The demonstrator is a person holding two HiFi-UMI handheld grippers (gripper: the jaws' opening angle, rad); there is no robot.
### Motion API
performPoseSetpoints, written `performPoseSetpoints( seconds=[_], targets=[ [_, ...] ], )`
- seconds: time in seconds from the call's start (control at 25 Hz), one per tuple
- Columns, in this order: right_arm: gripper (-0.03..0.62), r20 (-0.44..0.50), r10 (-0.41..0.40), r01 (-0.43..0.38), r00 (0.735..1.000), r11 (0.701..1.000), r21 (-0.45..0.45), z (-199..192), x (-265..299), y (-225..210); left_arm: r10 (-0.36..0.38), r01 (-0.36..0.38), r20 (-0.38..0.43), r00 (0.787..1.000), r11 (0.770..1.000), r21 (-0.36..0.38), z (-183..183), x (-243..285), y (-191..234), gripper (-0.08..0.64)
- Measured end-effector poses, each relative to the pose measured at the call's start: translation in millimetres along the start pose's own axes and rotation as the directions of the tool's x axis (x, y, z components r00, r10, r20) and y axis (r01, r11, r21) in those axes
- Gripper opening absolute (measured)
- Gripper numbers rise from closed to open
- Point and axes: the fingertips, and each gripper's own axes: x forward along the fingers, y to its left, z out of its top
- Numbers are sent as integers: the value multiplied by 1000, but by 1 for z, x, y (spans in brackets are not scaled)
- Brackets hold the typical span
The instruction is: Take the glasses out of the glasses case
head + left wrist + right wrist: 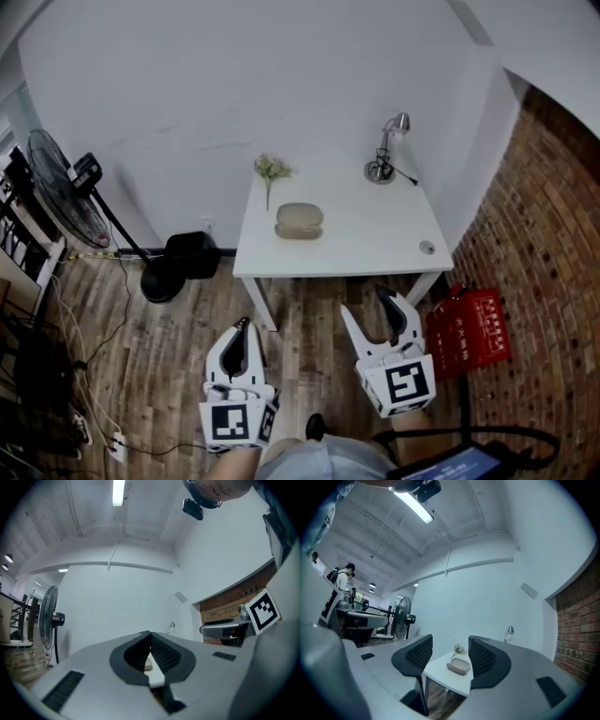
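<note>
A closed beige glasses case (299, 221) lies near the middle of the small white table (375, 246); no glasses show. Through the right gripper's jaws the case (458, 666) appears far ahead, and a sliver of the case (148, 665) shows through the left gripper's jaws. My left gripper (243, 325) hangs over the wooden floor in front of the table, its jaws shut with nothing between them. My right gripper (368, 303) stands at the table's front edge, open and empty. Both are well short of the case.
A sprig of flowers (271, 172) lies at the table's back left, a small desk lamp (384, 155) at the back right, a small round object (427, 247) near the right front. A standing fan (66, 190) and black base (178, 264) are left; a red crate (471, 329) is right.
</note>
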Motion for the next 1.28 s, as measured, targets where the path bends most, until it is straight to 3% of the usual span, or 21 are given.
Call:
performPoseSetpoints(
  seconds=[0.24,0.72,0.96,1.28],
  targets=[
    [249,11,-38,38,999,999,-28,9,22,-16,-32,32,15,999,999,-15,-2,35,7,6],
    [245,-6,-82,82,997,997,-1,-15,51,-57,-81,81,-66,995,997,1,-36,86,-5,6],
    [245,-32,-66,66,997,998,18,-43,88,-83,-66,66,-122,990,998,-4,-57,131,-6,6],
    [245,-99,-3,10,995,997,73,-90,169,-130,-27,37,-187,982,998,51,-84,220,6,6]
  ],
)
